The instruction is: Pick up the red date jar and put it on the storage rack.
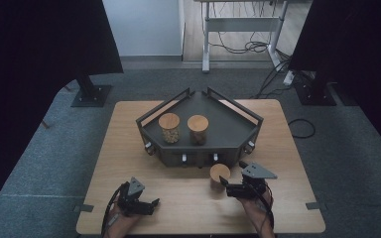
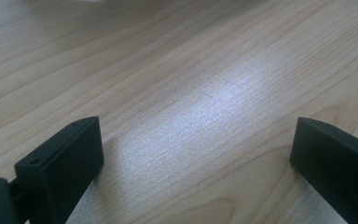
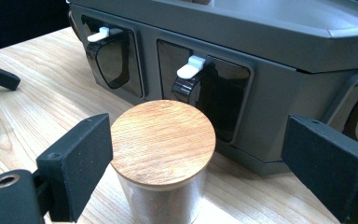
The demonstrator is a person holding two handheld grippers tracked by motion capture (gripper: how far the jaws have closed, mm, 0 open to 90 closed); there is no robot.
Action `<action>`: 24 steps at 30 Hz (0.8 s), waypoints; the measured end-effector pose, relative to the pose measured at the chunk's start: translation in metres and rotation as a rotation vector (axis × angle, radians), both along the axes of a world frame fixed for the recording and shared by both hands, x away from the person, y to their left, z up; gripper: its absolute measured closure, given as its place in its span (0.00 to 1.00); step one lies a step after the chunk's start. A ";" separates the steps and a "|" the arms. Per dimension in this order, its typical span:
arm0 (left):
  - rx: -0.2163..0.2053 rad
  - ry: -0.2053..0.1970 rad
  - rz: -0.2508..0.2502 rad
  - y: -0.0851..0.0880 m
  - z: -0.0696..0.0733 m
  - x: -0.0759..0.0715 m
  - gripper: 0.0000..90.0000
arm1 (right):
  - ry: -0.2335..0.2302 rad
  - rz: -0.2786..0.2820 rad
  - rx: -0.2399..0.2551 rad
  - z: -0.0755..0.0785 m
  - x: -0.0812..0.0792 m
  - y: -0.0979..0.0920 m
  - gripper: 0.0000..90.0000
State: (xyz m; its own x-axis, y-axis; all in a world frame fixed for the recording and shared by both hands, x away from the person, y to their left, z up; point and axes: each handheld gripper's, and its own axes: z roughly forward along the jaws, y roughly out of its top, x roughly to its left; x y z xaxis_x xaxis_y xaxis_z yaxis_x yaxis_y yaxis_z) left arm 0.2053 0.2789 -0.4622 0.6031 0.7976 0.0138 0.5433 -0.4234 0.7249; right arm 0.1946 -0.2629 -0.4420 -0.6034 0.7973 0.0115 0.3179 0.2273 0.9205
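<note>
Jar [image 3: 163,158] stands upright on the table [image 1: 129,148], long axis vertical, lid facing straight up; in the high view it sits at about 6 o'clock from the grey rack [image 1: 228,134], just in front of the rack's front wall, and at roughly 10 o'clock from the right gripper [image 1: 226,187]. Jar body is a clear-walled cylinder, contents not readable; lid [image 3: 161,140] is a flat round disc of light wood with fine straight grain. Table top is pale wood laminate with long wavy grain. Rack is matte grey, angular, with a raised rail; its front face carries recessed dark windows, each with a small white lever [image 3: 192,67] at 12 o'clock of a glossy black scoop (two more wood-lidded jars [image 1: 169,127] stand on its top deck). Right gripper: jaws spread wide, the left pad [image 3: 77,163] close against the lid's rim at 9 o'clock (contact not certain), the right pad well clear at 3 o'clock; nothing clamped. Left gripper [image 2: 193,154]: jaws wide apart, bare table between them, holding nothing; in the high view it rests near the table's front edge at about 8 o'clock from the jar, well apart from it.
</note>
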 end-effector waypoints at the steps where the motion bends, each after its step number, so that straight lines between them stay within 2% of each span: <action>1: 0.000 0.000 0.000 0.000 0.000 0.000 0.03 | 0.001 0.001 0.000 0.000 0.001 0.000 0.09; 24: 0.000 0.000 0.000 0.000 0.000 0.000 0.03 | 0.014 0.020 -0.002 -0.007 0.012 0.008 0.09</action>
State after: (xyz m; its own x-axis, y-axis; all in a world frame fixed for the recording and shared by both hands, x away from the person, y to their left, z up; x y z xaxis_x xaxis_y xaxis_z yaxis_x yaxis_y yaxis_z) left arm 0.2053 0.2789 -0.4622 0.6033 0.7974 0.0139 0.5431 -0.4235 0.7250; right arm 0.2071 -0.2547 -0.4488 -0.6191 0.7851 0.0182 0.3262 0.2361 0.9153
